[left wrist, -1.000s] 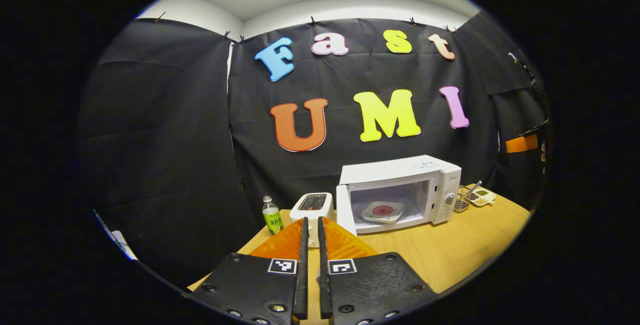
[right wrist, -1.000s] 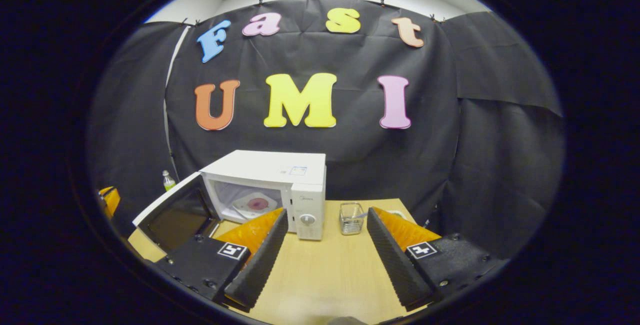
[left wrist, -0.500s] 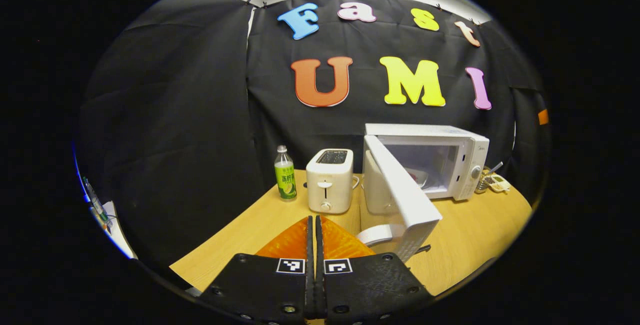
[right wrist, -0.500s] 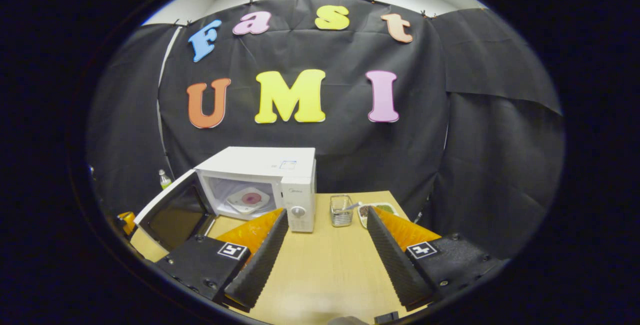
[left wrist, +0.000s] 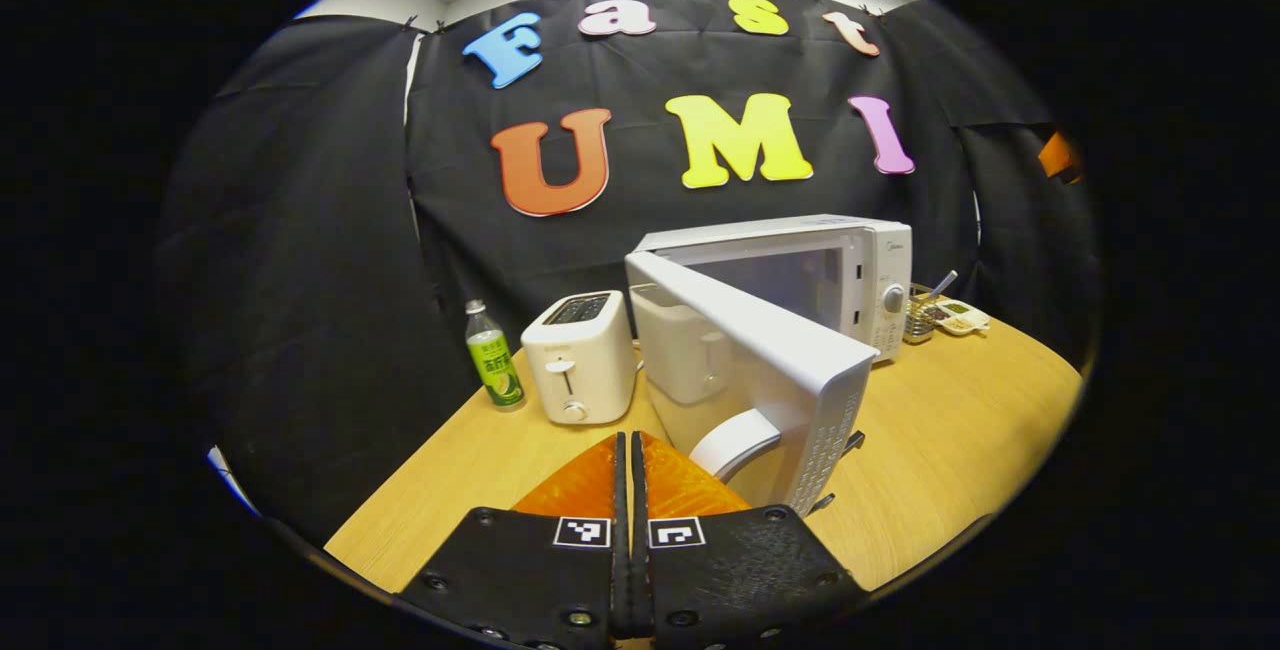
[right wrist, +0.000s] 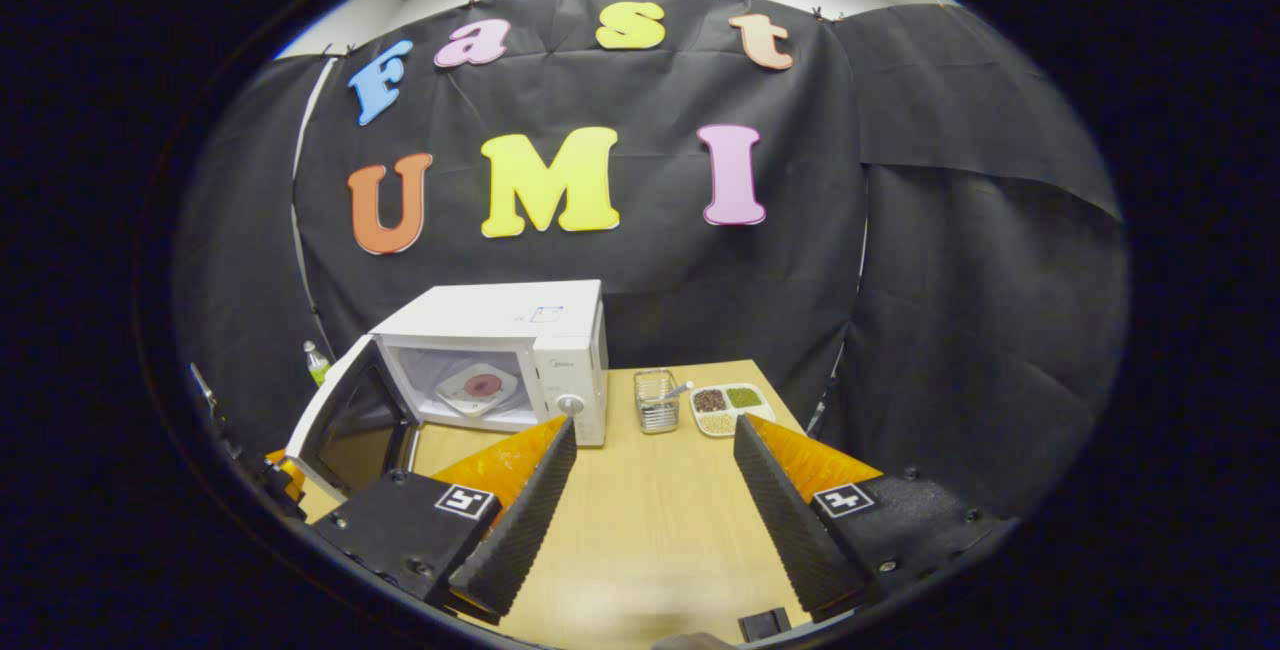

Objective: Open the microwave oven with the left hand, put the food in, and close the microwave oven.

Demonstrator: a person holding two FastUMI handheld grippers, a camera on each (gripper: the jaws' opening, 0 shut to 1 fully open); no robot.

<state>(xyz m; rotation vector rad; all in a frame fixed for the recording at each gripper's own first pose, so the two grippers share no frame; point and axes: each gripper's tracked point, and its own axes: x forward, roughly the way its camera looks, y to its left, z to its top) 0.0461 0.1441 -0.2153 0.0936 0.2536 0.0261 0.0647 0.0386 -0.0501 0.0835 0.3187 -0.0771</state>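
The white microwave [right wrist: 500, 325] stands at the back of the wooden table [right wrist: 640, 520], its door [right wrist: 345, 420] about half open. Inside the cavity lies a white plate [right wrist: 475, 390] with a red round piece of food on it. In the left gripper view the door [left wrist: 760, 350] swings between me and the cavity, its curved handle [left wrist: 732, 442] just right of my left gripper [left wrist: 630, 438], which is shut with nothing between its fingers. Whether it touches the door I cannot tell. My right gripper [right wrist: 652, 427] hangs open and empty over the table's middle, well in front of the microwave.
A white toaster [left wrist: 580, 355] and a green-labelled bottle [left wrist: 492, 368] stand left of the microwave. To its right are a wire basket [right wrist: 655, 400] holding a spoon and a sectioned tray [right wrist: 730, 405] of grains. The table's front edge is near both grippers.
The microwave door has swung from wide open to about half shut. My left gripper has moved round to the door's outer face. The right gripper has drawn back slightly and stays open.
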